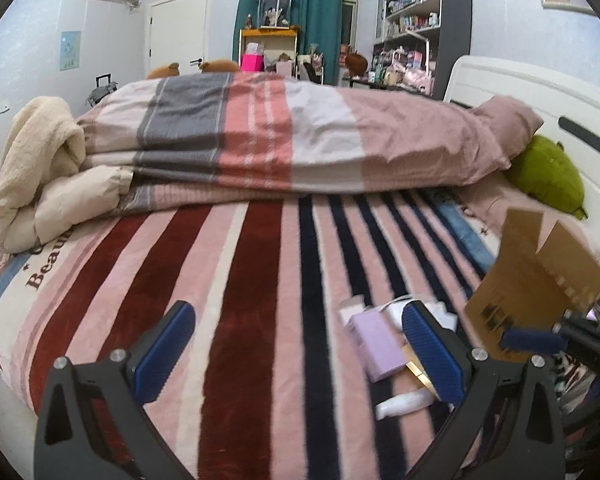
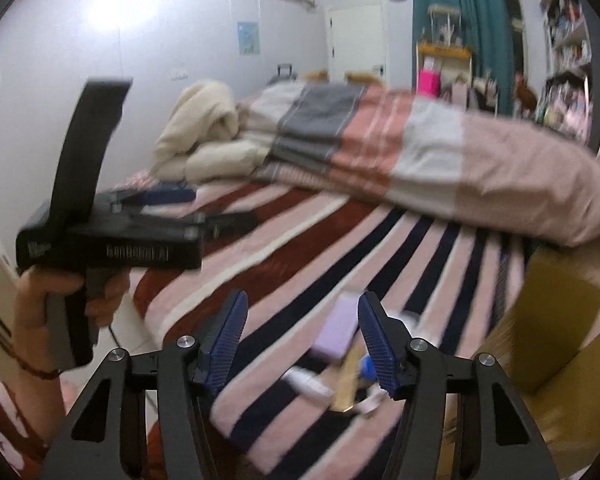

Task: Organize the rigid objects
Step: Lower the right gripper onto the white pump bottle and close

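You have both grippers pitched down at the striped bed (image 1: 228, 280), and the rigid things sit in a loose heap near its edge, beside an open cardboard box (image 1: 536, 280) that is probably where they are meant to end up.

Your left gripper (image 1: 300, 352) has its jaws spread wide with nothing between them but blanket. The heap lies toward its right finger: the lilac box (image 1: 374, 344) sits just inside that finger, a white curved piece (image 1: 404, 402) lies below it nearer the camera, and a gold-edged thing (image 1: 418, 374) is tucked against the finger's inner face. Neither finger touches any of them that I can make out.

Your right gripper (image 2: 302, 338) is about half open and grasps nothing. In its own view the lilac box (image 2: 336, 334) lies just ahead, close to the right finger and slightly inside the gap; the pads are not pressing on it. The cardboard box (image 2: 560, 320) stands to the right of that finger. The view is smeared with blur, so I cannot say whether the finger's tip brushes the lilac box.

Your left hand (image 2: 40, 300) shows at the left of the right view, wrapped round the left gripper's handle.
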